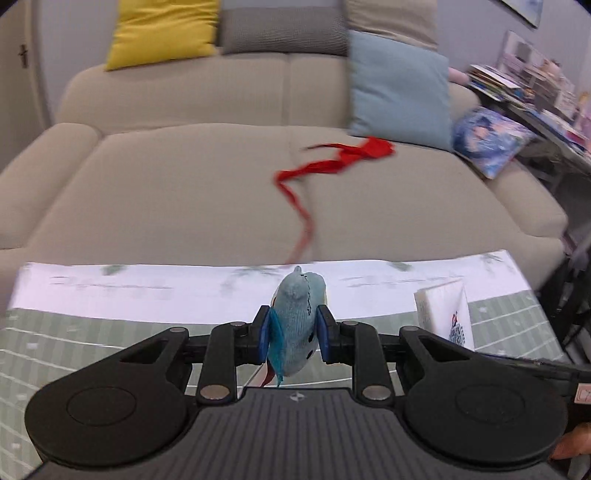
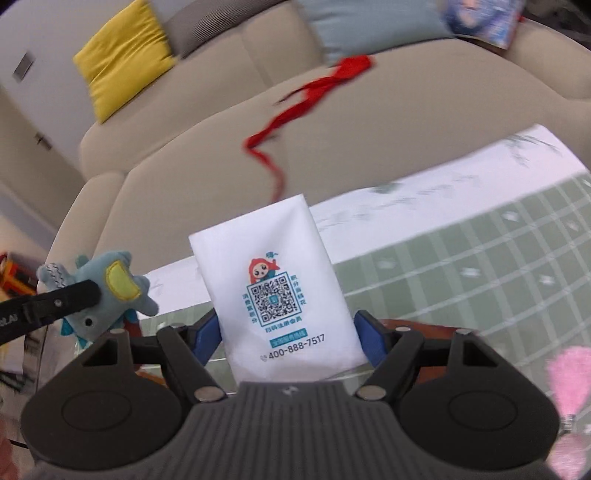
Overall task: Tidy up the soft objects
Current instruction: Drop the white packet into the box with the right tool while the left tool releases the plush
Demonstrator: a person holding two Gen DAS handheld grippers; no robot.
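My left gripper (image 1: pixel 293 332) is shut on a small blue plush toy (image 1: pixel 297 317) and holds it above the table. The toy also shows at the left of the right wrist view (image 2: pixel 107 291), clamped by the left gripper's black finger. My right gripper (image 2: pixel 286 332) is shut on a white tissue pack (image 2: pixel 277 295) with a QR code, held upright above the table. The pack also shows at the right of the left wrist view (image 1: pixel 443 314). A red ribbon (image 1: pixel 325 166) lies across the beige sofa seat (image 1: pixel 184 192).
A table with a green grid cloth (image 1: pixel 92 343) and a white border lies below both grippers. The sofa holds a yellow cushion (image 1: pixel 162 29), a grey cushion (image 1: pixel 284 29), a light blue cushion (image 1: pixel 399 92) and a printed blue cushion (image 1: pixel 487 140). Cluttered shelves (image 1: pixel 535 85) stand at right. A pink object (image 2: pixel 569 376) is at the right.
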